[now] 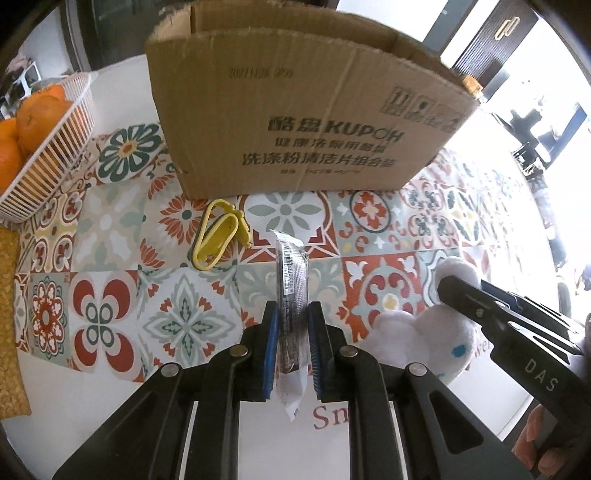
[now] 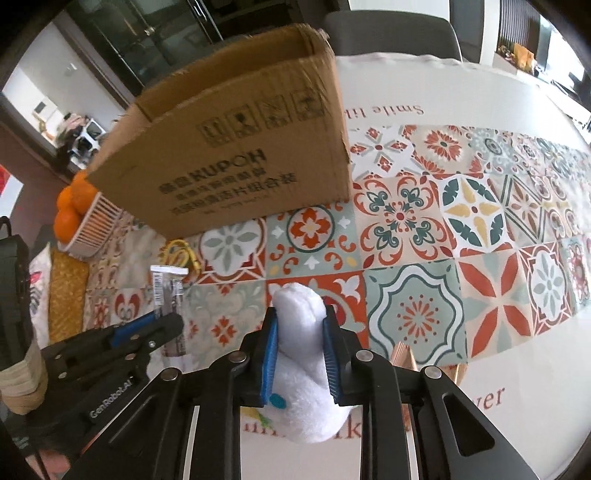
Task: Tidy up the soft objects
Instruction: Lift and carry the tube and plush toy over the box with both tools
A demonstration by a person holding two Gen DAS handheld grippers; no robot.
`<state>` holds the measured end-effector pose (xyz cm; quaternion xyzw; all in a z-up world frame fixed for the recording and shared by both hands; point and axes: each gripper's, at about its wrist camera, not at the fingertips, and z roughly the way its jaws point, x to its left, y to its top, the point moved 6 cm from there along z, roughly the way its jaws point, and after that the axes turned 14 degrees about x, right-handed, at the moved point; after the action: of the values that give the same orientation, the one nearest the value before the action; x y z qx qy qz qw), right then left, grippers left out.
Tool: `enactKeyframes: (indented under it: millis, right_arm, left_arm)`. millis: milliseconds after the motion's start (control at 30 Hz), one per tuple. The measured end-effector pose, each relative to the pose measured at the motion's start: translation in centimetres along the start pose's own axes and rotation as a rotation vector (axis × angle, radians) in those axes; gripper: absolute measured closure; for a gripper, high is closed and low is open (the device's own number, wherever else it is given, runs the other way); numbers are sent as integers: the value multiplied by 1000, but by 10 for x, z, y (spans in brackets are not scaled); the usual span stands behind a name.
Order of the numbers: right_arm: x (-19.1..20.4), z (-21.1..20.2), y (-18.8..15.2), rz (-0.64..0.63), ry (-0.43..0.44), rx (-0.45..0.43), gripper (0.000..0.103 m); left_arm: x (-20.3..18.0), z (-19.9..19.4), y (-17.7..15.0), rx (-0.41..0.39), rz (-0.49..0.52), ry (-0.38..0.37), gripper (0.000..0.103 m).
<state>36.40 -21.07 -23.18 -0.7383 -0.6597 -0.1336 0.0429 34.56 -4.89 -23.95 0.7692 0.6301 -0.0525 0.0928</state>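
My left gripper (image 1: 291, 314) is shut on a dark, silver-edged snack packet (image 1: 291, 280), held upright above the patterned tablecloth; the packet also shows in the right wrist view (image 2: 168, 291). My right gripper (image 2: 299, 321) is shut on a white plush toy (image 2: 301, 354) with a blue eye; the toy also shows at the right of the left wrist view (image 1: 424, 332), pinched by the right gripper's fingers (image 1: 465, 299). An open cardboard box (image 1: 295, 122) stands ahead of both grippers, also seen in the right wrist view (image 2: 236, 158).
A yellow elastic band bundle (image 1: 218, 236) lies on the cloth just before the box. A white basket (image 1: 48, 158) of oranges stands at the left. A woven yellow mat (image 1: 9, 325) lies at the left edge. A chair (image 2: 391, 33) stands behind the table.
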Motion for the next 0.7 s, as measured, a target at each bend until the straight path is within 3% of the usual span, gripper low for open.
enactKeyframes:
  millis: [367,700]
  right_arm:
    - [14,-29,-21,-18,41,-67,81]
    - [27,-61,-19,-37,43,-158,82]
  left_arm:
    - [-12,-43,-2,-88,31,-20,86]
    - [-16,-74,0,-162,53,-23,86]
